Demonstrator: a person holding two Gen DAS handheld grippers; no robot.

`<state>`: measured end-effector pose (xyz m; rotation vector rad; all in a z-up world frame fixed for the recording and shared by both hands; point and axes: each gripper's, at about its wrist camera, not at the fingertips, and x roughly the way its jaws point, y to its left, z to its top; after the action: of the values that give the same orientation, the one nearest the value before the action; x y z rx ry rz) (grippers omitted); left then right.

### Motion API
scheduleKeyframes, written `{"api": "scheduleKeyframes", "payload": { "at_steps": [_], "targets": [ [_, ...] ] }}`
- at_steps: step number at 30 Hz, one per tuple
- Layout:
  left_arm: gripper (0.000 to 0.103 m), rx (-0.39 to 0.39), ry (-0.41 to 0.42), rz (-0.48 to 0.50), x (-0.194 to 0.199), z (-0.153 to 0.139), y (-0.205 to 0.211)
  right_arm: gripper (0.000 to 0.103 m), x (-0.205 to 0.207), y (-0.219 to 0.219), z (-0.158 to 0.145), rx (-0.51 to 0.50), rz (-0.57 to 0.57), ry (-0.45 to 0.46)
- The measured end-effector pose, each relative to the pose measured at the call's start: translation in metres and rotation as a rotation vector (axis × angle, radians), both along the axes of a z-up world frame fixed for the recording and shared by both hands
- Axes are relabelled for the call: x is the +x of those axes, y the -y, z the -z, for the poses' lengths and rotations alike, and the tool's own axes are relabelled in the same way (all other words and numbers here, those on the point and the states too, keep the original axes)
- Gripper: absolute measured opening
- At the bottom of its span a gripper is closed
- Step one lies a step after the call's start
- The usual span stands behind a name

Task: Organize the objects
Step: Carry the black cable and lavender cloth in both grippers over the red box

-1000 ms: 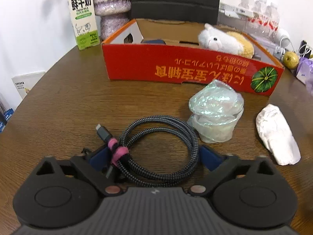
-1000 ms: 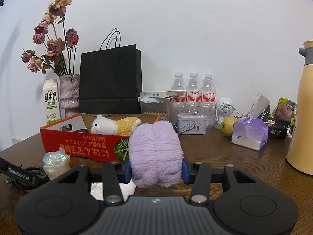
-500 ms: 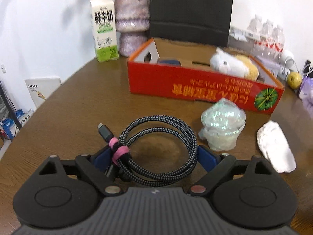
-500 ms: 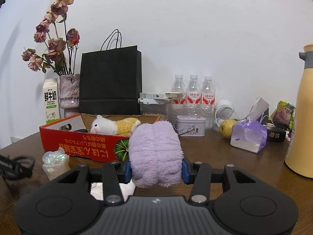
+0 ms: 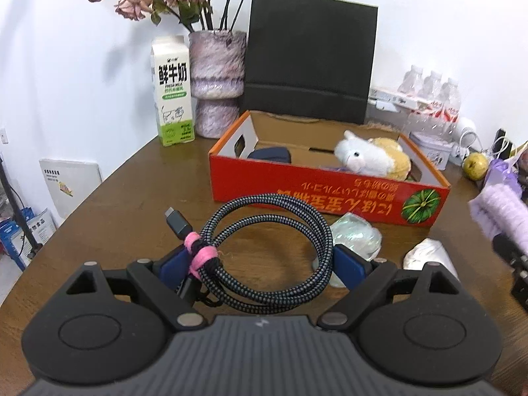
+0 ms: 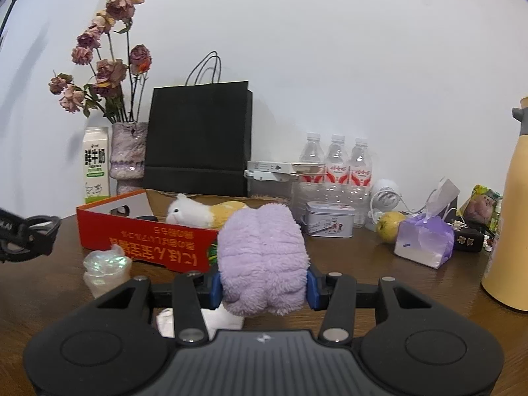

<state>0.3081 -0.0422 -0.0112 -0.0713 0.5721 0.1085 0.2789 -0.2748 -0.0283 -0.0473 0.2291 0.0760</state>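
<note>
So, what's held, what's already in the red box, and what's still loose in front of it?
Held: 2, coiled cable in the left gripper, purple plush in the right gripper
In the red box: 2 visible, white-and-yellow plush, dark item
Loose on the table: 2, iridescent wrapped cup, white bundle
Total: 6

Coiled braided USB cable [image 5: 264,254]: black/grey weave, bound w/ pink tie, dark plug end pointing up-left; held off the table between left gripper [image 5: 264,265] pads.

Purple fluffy plush item [image 6: 262,259]: upright, squeezed between right gripper [image 6: 262,288] pads.

Red cardboard box [image 5: 326,194]: open top, print upside down, pumpkin graphic at right corner; holds white/yellow plush toy [image 5: 373,158] lying on its side, plus dark blue item [image 5: 270,155] at left end.

Iridescent wrapped cup [image 6: 105,269]: on table just in front of box.

White crumpled bundle [image 5: 425,255]: on table, right of cup.
</note>
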Motion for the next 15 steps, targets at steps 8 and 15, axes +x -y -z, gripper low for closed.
{"api": "scheduleKeyframes", "payload": {
  "at_steps": [8, 15],
  "targets": [
    [0.091, -0.029, 0.049, 0.002, 0.002, -0.014, 0.002, 0.045, 0.002, -0.021, -0.006, 0.028, -0.047, 0.011],
    [0.091, -0.048, 0.076, 0.008, 0.012, -0.022, 0.006, 0.045, 0.009, -0.036, -0.015, 0.045, -0.081, 0.019]
  ]
}}
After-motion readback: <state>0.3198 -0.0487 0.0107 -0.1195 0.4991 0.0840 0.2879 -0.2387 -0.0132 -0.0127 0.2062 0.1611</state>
